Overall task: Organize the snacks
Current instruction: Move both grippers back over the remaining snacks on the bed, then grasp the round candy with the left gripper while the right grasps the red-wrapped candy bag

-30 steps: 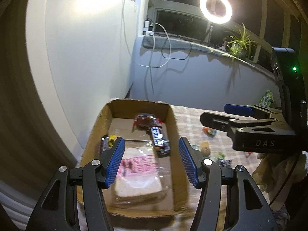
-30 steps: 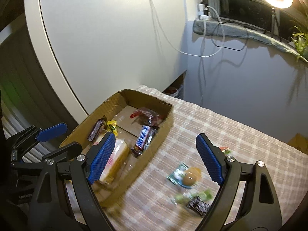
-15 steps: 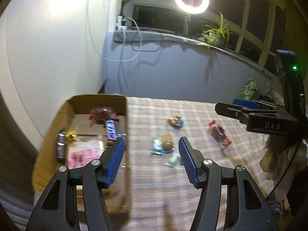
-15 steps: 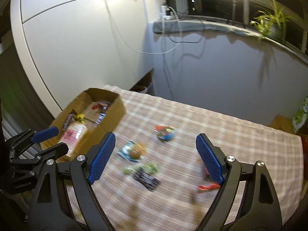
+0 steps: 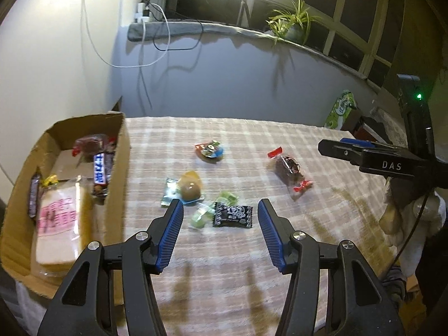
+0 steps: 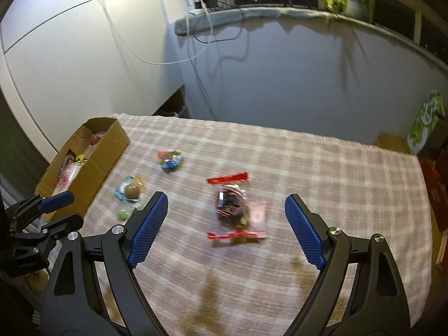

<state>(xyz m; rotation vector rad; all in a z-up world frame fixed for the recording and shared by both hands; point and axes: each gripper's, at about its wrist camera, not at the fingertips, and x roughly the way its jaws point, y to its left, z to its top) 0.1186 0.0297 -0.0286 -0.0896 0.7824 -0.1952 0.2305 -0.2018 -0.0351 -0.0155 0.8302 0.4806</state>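
The left gripper [image 5: 220, 222] is hovering over the checked tabletop [image 5: 322, 218], its jaws closing with nothing pressed between them; a black sachet [image 5: 233, 215] and a green candy [image 5: 199, 218] are lying just beyond its blue pads. Near them are sitting a round brown snack on a blue wrapper [image 5: 188, 189], a colourful candy [image 5: 210, 151] farther back, and a clear packet with red ends [image 5: 289, 172] off to the right. The cardboard box [image 5: 119, 168] is standing at the tabletop's left edge, holding a bread pack [image 5: 60, 221] and a chocolate bar [image 5: 101, 172]. The right gripper [image 6: 226, 225] is hanging released and empty above the red-ended packet [image 6: 232, 207], with nothing standing between them.
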